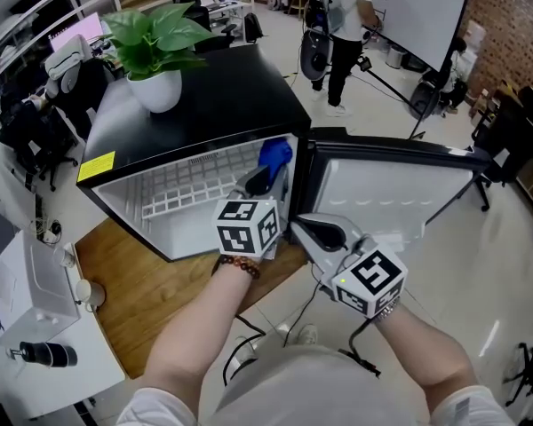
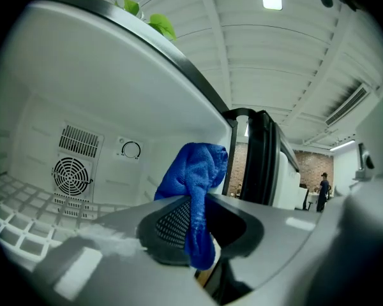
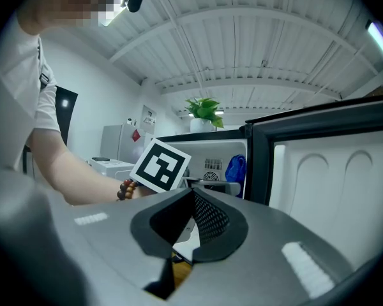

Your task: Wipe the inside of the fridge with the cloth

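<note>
One blue cloth pinched in left tongs, right tongs pressed together, yellow label unreadable.

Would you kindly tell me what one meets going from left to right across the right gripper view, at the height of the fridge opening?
Person's forearm → bead bracelet → marker cube → blue cloth → open fridge door.

head view: fridge is seen steeply from above | left gripper view: held level at its opening, cloth close ahead of left gripper | right gripper view: faced inward from outside | shared: cloth, back wall
</note>
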`<move>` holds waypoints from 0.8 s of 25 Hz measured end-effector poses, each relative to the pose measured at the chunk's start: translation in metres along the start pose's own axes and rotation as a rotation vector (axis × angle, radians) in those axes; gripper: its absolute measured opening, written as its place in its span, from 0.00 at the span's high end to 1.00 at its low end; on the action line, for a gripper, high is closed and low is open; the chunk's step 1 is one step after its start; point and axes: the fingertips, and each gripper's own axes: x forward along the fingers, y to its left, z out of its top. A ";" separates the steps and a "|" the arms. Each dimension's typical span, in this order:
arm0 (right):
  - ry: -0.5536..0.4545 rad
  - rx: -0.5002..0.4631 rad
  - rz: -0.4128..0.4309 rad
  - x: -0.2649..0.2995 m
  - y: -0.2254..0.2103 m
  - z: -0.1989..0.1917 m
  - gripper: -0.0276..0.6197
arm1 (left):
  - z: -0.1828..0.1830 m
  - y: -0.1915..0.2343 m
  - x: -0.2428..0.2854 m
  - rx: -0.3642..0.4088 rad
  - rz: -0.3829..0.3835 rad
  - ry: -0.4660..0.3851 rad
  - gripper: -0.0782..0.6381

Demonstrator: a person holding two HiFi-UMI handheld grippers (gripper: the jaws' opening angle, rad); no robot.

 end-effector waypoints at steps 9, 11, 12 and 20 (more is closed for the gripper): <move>0.008 0.002 -0.027 -0.003 -0.004 -0.002 0.95 | 0.000 -0.007 -0.010 -0.004 -0.026 -0.004 0.80; 0.011 0.001 -0.041 -0.002 -0.006 -0.002 0.95 | 0.001 -0.007 -0.015 -0.005 -0.030 -0.007 0.80; 0.014 0.000 -0.049 -0.001 -0.008 -0.002 0.95 | 0.002 -0.007 -0.017 -0.005 -0.034 -0.009 0.80; 0.048 0.003 -0.067 0.011 -0.009 -0.009 0.93 | 0.000 -0.009 -0.049 0.015 -0.088 -0.033 0.80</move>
